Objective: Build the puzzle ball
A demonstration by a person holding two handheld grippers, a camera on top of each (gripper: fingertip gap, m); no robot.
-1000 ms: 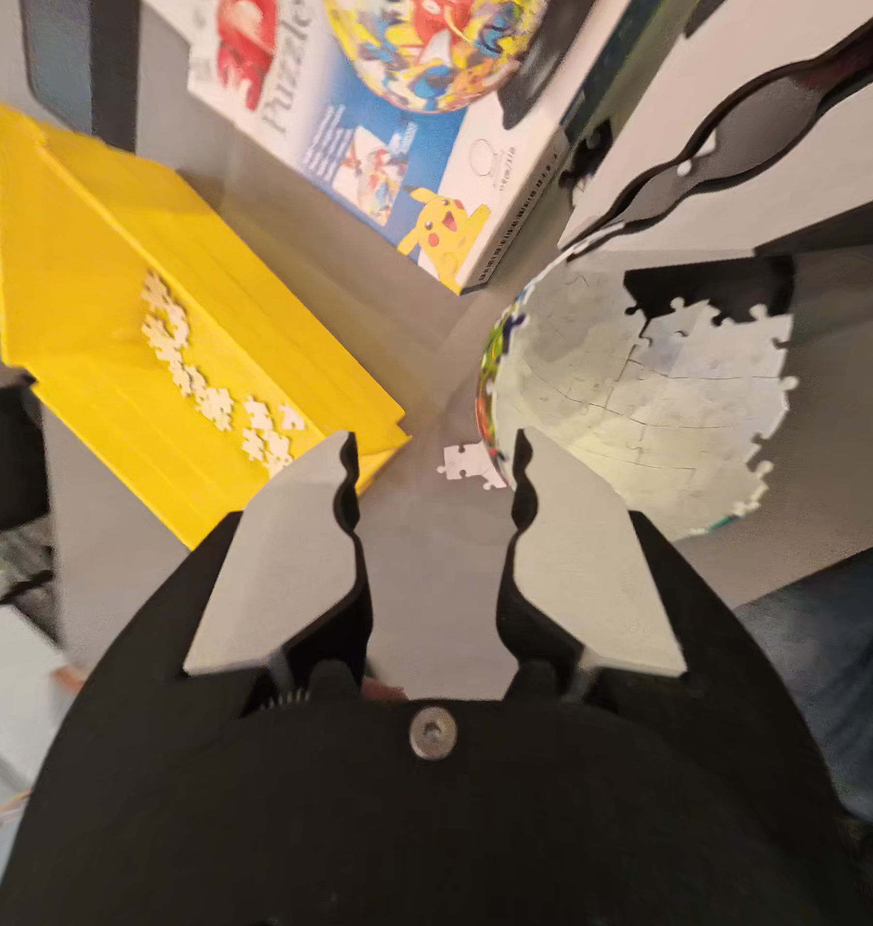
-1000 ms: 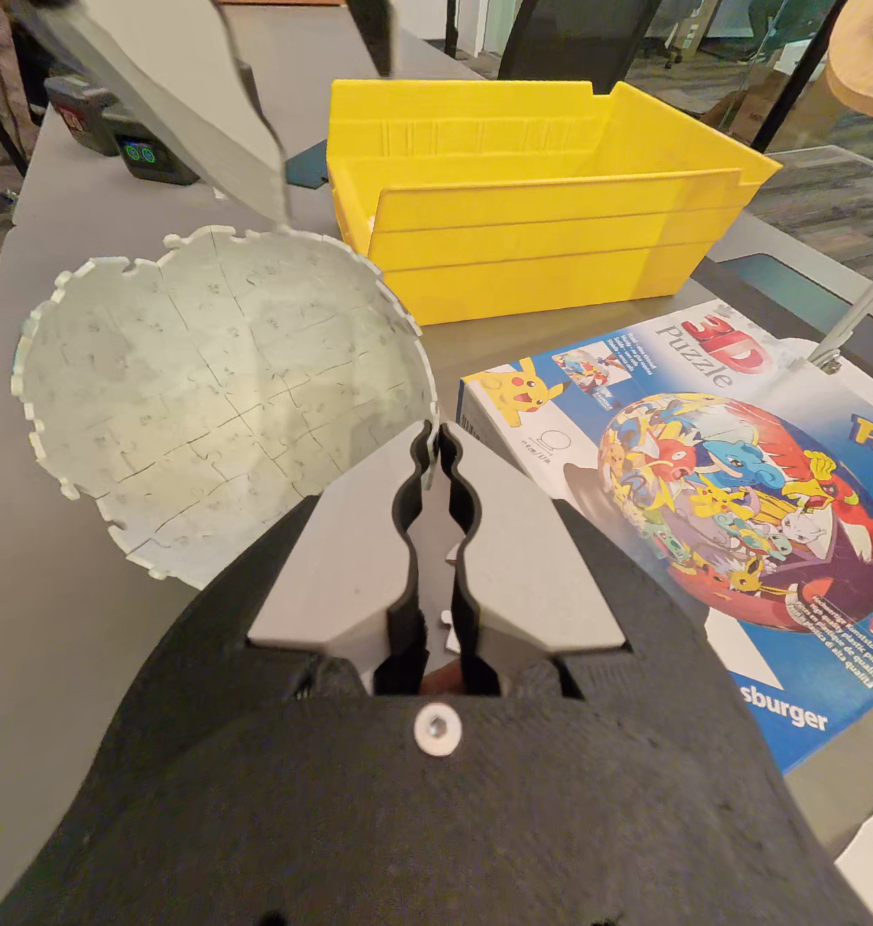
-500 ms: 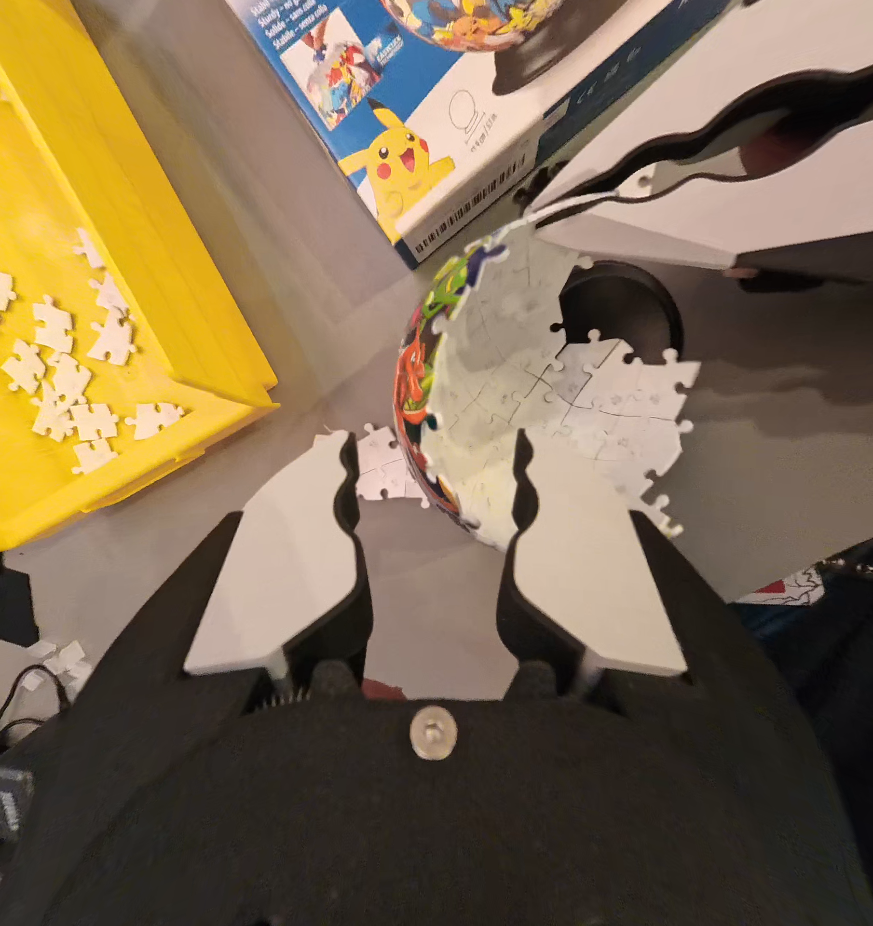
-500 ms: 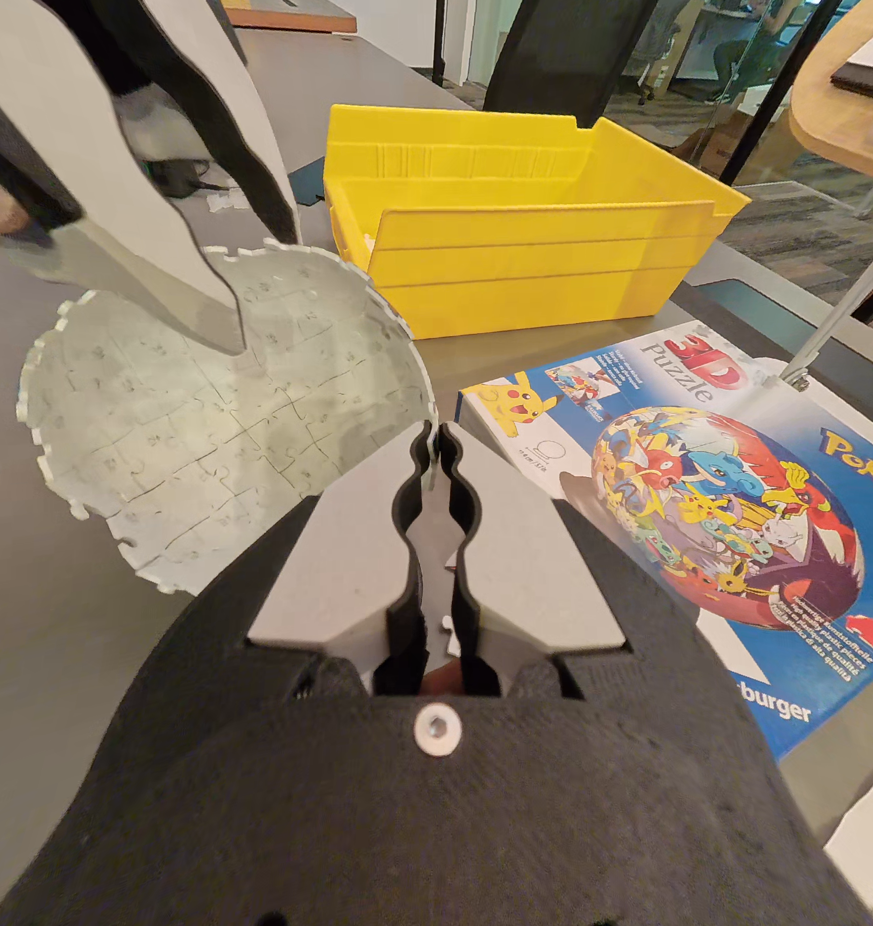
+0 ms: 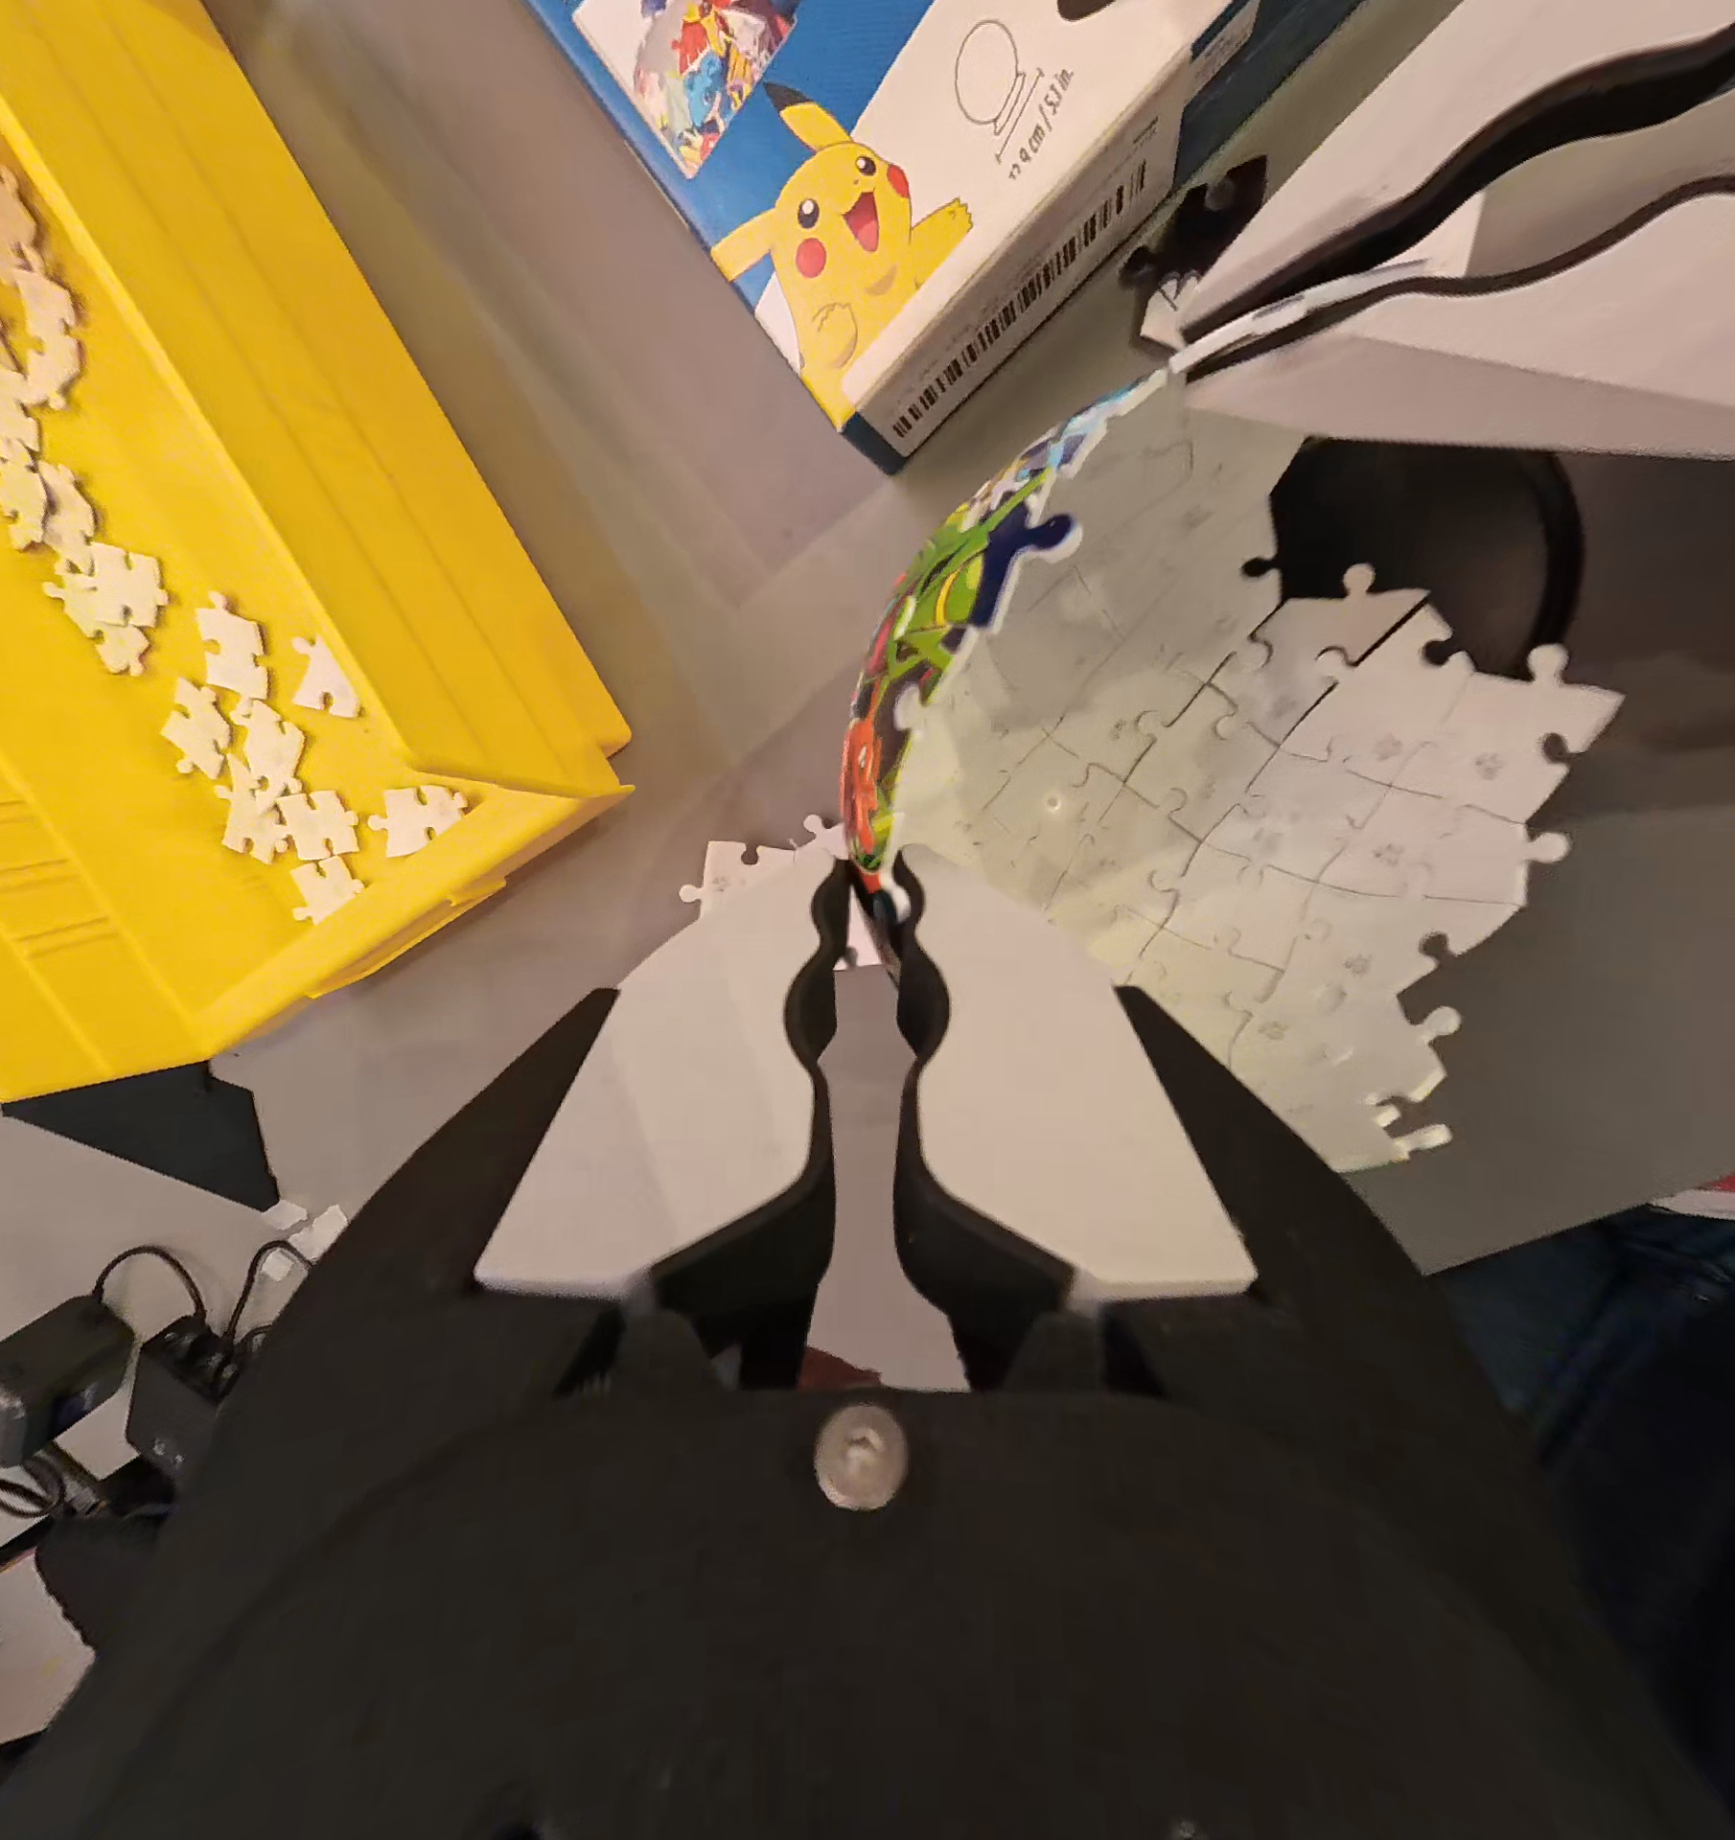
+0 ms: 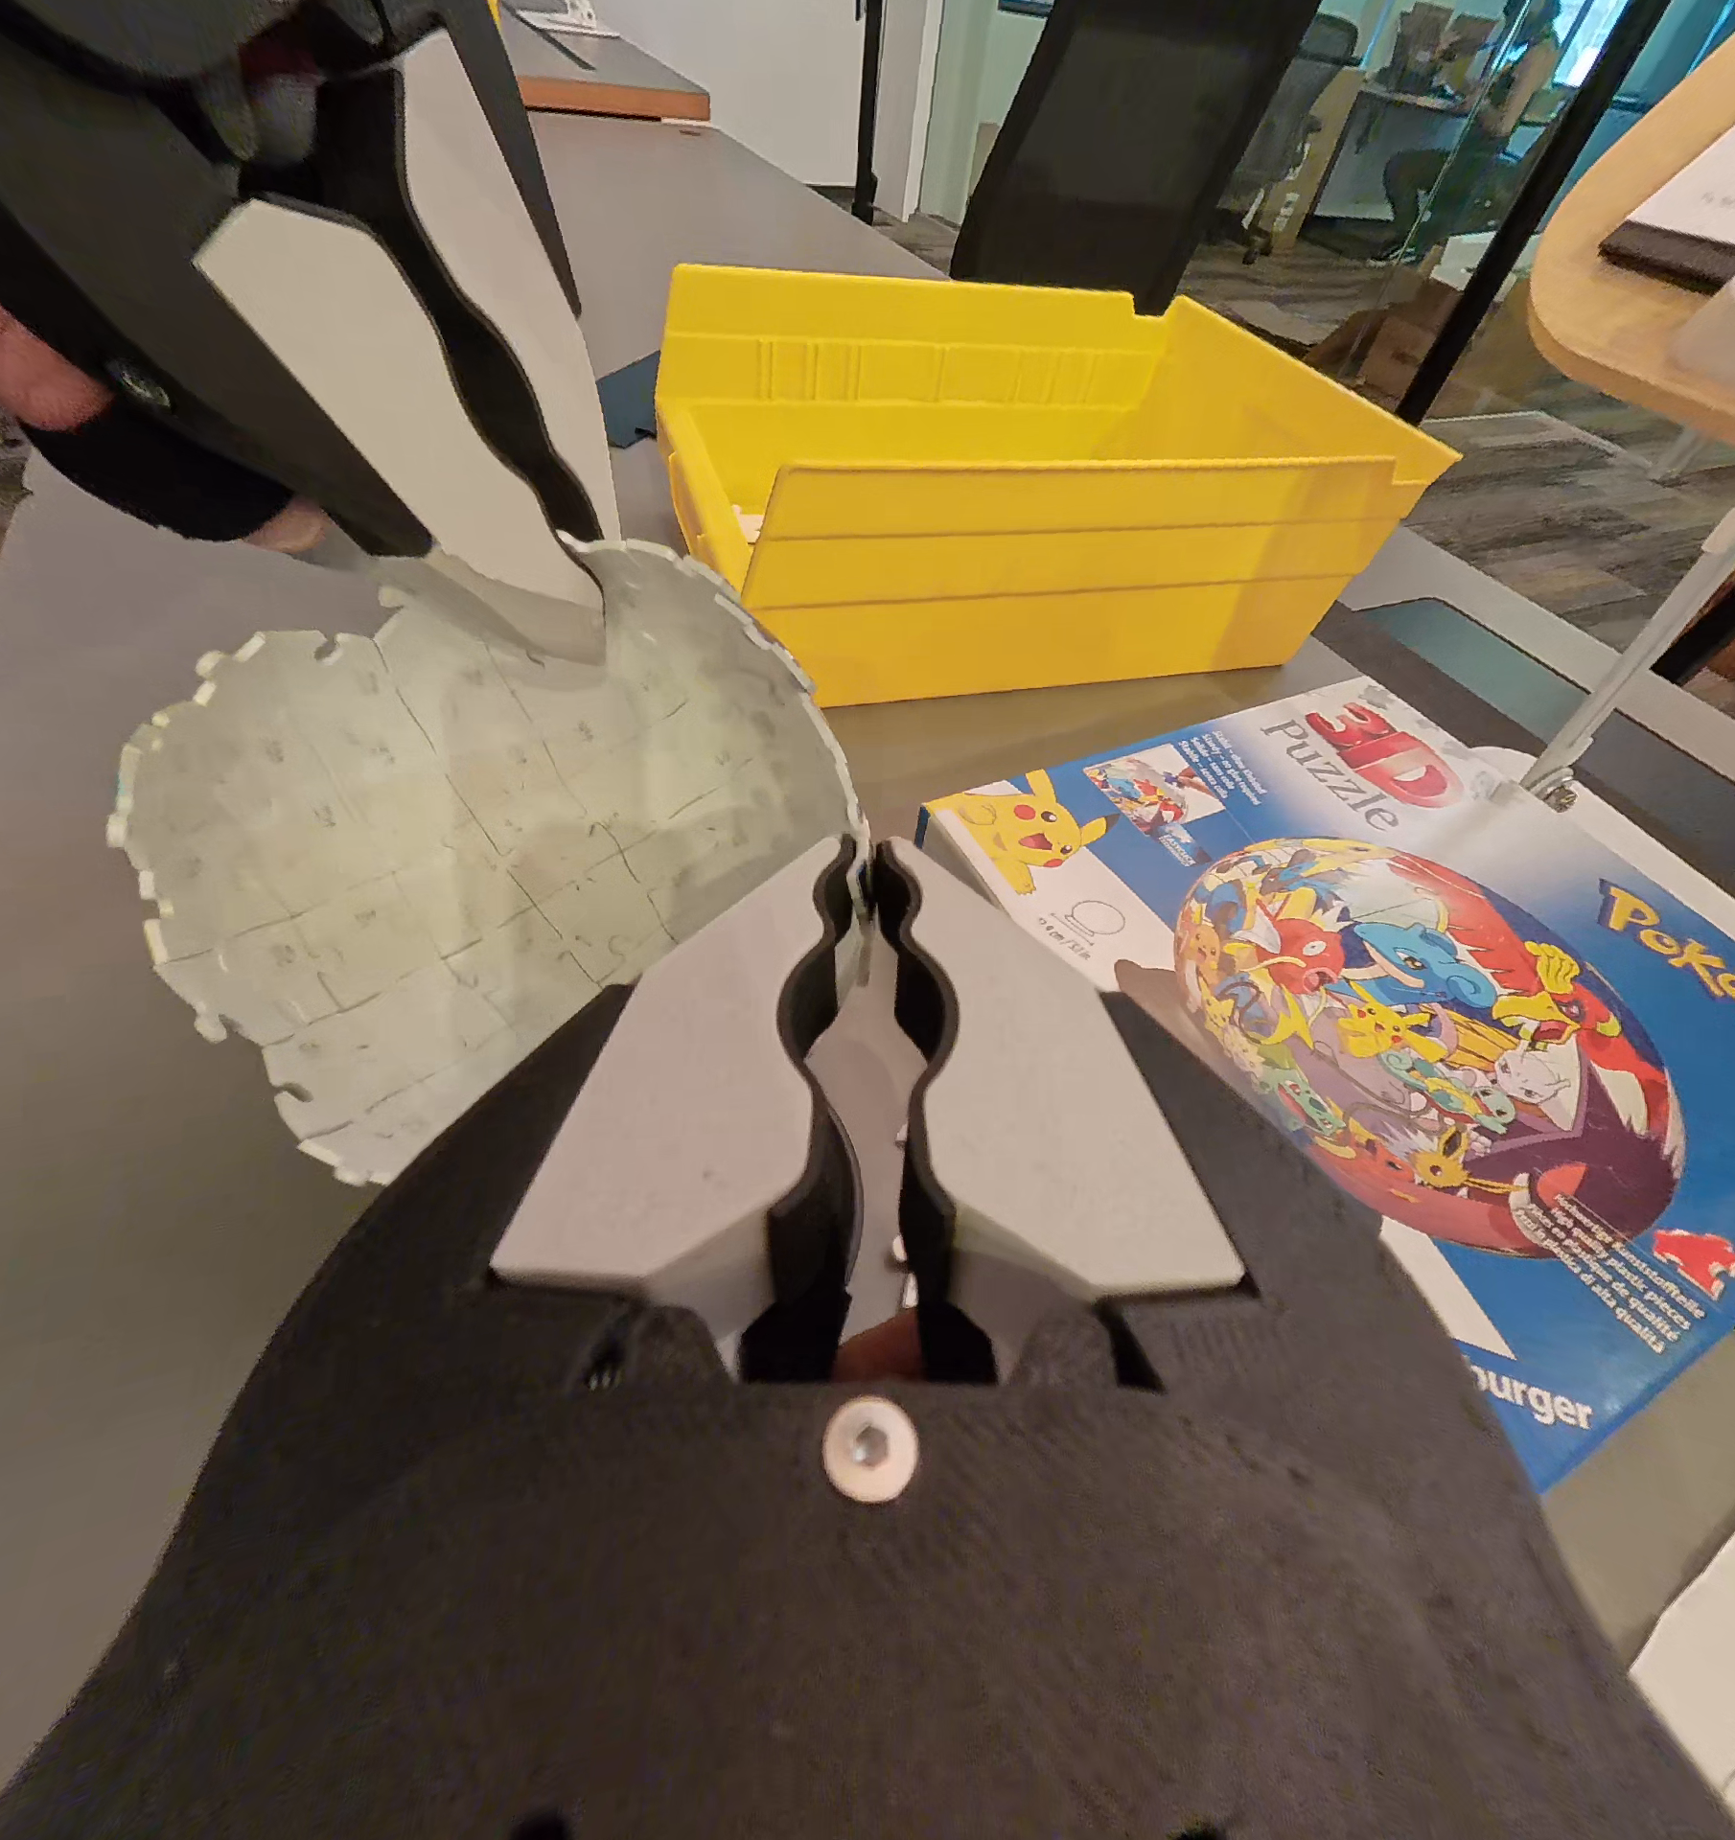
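Observation:
The half-built puzzle ball [image 5: 1242, 797] is an open shell, white inside and coloured outside, on the grey table; it also shows in the right wrist view [image 6: 445, 876]. My left gripper [image 5: 868, 881] is shut on the shell's near rim. My right gripper [image 6: 868, 866] is shut on the opposite rim. Each shows in the other view: the right gripper [image 5: 1177, 358] at the top right, the left gripper [image 6: 590, 587] at the top left. A loose white piece [image 5: 734, 876] lies on the table by my left fingertips. A black stand [image 5: 1441, 528] sits behind the shell.
A yellow bin [image 5: 395, 498] with several white pieces [image 5: 246, 737] stands to the left; it also shows in the right wrist view [image 6: 1043, 568]. The puzzle box [image 6: 1342, 996] lies flat beside the shell. Chargers and cables [image 5: 47, 1384] lie beyond the table edge. My hands' fingertips stand some 9 cm from each other.
My left gripper was open and has moved in and shut on the shell's rim. My right gripper has stayed shut on the opposite rim.

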